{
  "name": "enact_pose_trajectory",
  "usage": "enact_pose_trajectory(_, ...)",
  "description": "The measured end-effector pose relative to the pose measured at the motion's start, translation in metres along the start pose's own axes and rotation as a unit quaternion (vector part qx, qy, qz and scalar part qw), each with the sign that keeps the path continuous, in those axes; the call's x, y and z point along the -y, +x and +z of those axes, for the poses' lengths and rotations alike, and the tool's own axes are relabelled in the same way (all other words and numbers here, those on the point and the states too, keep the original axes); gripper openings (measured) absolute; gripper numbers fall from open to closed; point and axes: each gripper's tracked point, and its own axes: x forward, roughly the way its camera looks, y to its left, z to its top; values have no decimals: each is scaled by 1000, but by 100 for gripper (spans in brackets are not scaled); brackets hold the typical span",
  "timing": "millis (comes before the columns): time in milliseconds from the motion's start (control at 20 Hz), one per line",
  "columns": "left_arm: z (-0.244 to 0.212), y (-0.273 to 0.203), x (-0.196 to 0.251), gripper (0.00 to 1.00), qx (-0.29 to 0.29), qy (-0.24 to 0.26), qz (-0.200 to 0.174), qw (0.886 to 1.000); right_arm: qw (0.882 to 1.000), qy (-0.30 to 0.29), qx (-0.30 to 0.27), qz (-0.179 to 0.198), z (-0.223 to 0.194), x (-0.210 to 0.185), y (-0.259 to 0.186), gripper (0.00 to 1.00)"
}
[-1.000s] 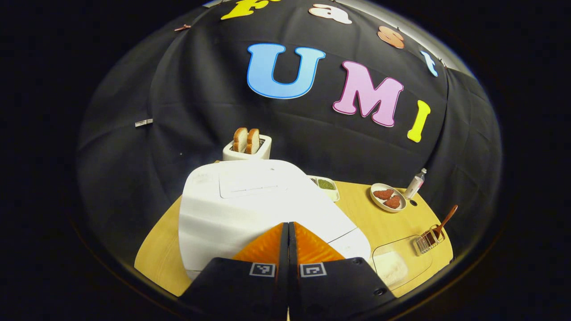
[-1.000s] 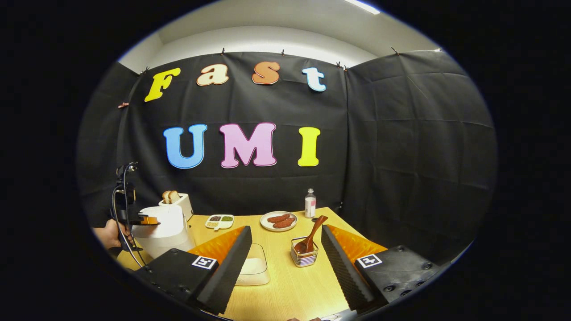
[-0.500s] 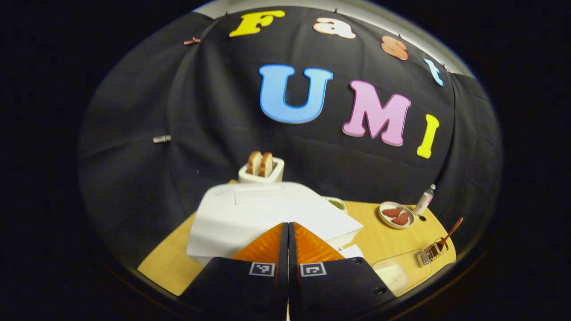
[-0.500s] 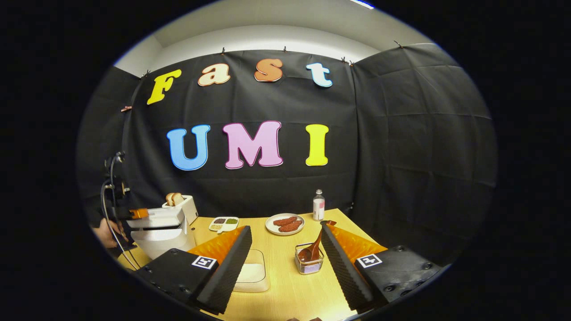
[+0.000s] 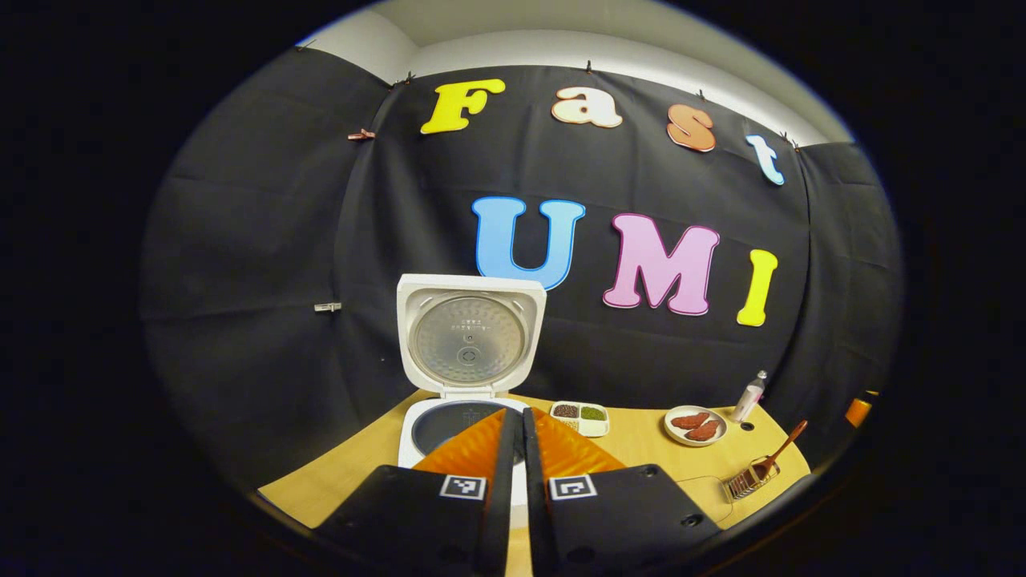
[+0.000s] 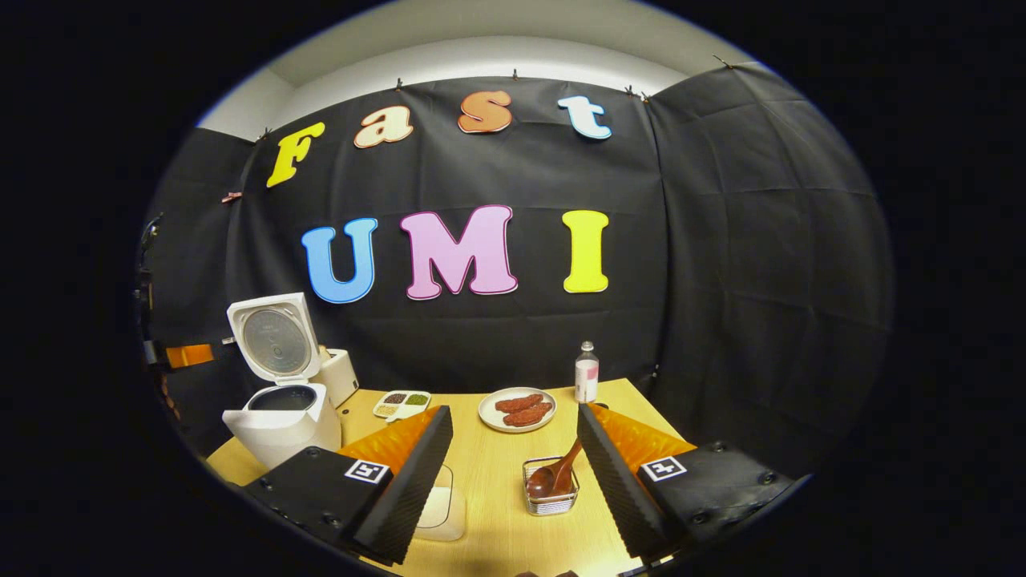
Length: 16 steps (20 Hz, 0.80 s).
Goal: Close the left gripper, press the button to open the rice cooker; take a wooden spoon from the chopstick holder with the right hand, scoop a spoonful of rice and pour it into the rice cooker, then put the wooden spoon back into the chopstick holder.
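The white rice cooker [image 5: 417,449] stands with its lid [image 5: 469,336] swung upright and the dark inner pot showing. My left gripper [image 5: 513,413] is shut on nothing and hangs in front of and above the cooker, apart from it. In the right gripper view the cooker [image 6: 284,421] is at the left, with the left gripper [image 6: 180,355] in the air beside its lid. A wooden spoon [image 6: 561,473] leans in the wire chopstick holder [image 6: 551,493], just ahead between the fingers of my open right gripper [image 6: 513,449]. A clear rice container [image 6: 441,509] sits behind the left finger.
On the wooden table [image 6: 497,537] a toaster [image 6: 341,373] stands behind the cooker. Along the back are a divided seasoning dish [image 6: 401,402], a plate of sausages [image 6: 519,407] and a small bottle [image 6: 587,373]. Black cloth walls close in the back and right.
The cooker's lid has sprung from closed to fully upright. My left gripper has drawn back and up off the cooker. The right gripper has moved closer to the chopstick holder.
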Motion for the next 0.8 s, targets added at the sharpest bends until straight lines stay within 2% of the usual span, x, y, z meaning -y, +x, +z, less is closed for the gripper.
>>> enact_pose_trajectory(100, -4, -17, 13, 30, -6, 12, -2, 1000, 1000, 4, -13, -3, -7, 14, 12, 98)
enact_pose_trajectory(150, -5, -24, 20, 58, -9, 10, -5, 1000, 1000, 7, -19, -4, -11, 19, 19, 98)
enact_pose_trajectory(250, -12, -29, 33, 92, -15, 3, -4, 1000, 999, 10, -34, -3, -21, 31, 31, 98)
enact_pose_trajectory(350, -20, -36, 43, 97, -26, 0, 6, 1000, 998, 11, -56, -1, -37, 42, 44, 98)
enact_pose_trajectory(600, -33, -44, 59, 97, -41, -4, 35, 999, 990, 51, -128, 10, -84, 65, 78, 99)
enact_pose_trajectory(800, -56, -57, 56, 97, -75, -2, 81, 994, 985, 62, -162, 18, -112, 77, 110, 99)
